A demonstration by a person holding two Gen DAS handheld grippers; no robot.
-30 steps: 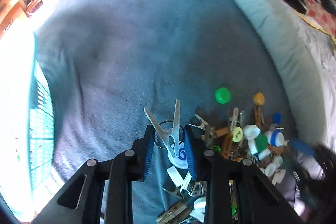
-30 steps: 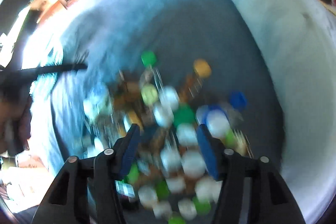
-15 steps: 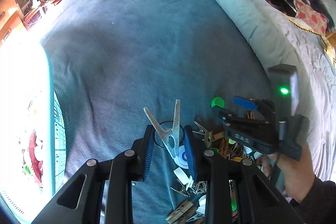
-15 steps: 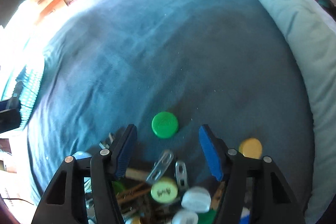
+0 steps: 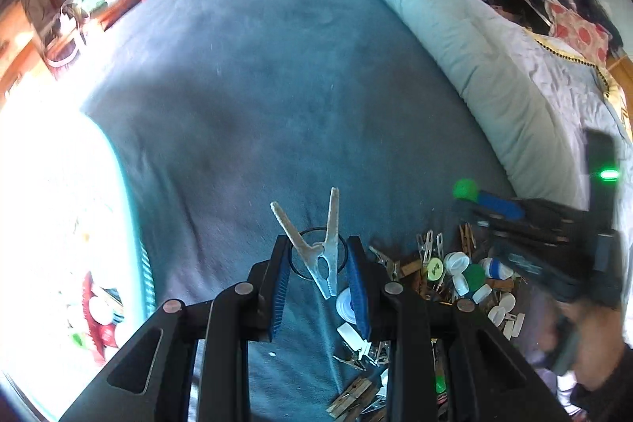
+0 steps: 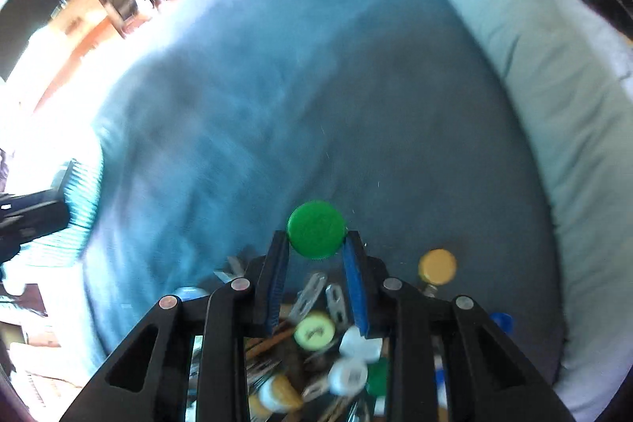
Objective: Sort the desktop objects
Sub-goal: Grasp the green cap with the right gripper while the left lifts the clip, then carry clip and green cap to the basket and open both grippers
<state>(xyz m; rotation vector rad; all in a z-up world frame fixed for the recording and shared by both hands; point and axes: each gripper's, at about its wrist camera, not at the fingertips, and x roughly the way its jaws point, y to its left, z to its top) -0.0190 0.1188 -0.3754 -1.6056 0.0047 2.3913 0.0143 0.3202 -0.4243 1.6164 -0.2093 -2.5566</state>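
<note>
Step in hand: both grippers hold one item each above the pile (image 5: 455, 275) of caps and clothespins at the near right of the bed (image 5: 277, 86); the picks look done and the carry is due.
Left gripper (image 5: 316, 263): fingers (image 5: 281, 275) closed partway on a metal clip (image 5: 316, 248), pinching its handle end, so the clip's toothed jaws stand splayed and point away from the camera. A black ring shows just behind it; I cannot tell whether that is held.
Right gripper (image 6: 316, 252): fingers (image 6: 353, 279) closed on a green cap (image 6: 316, 229), gripped at its edges right at the fingertips.
Next move: likely carry the clip to the teal basket (image 5: 144, 263) off the bed's left edge; overexposure hides its contents.
Risk: the cap sits at the very tips, so a jolt could drop it.
</note>
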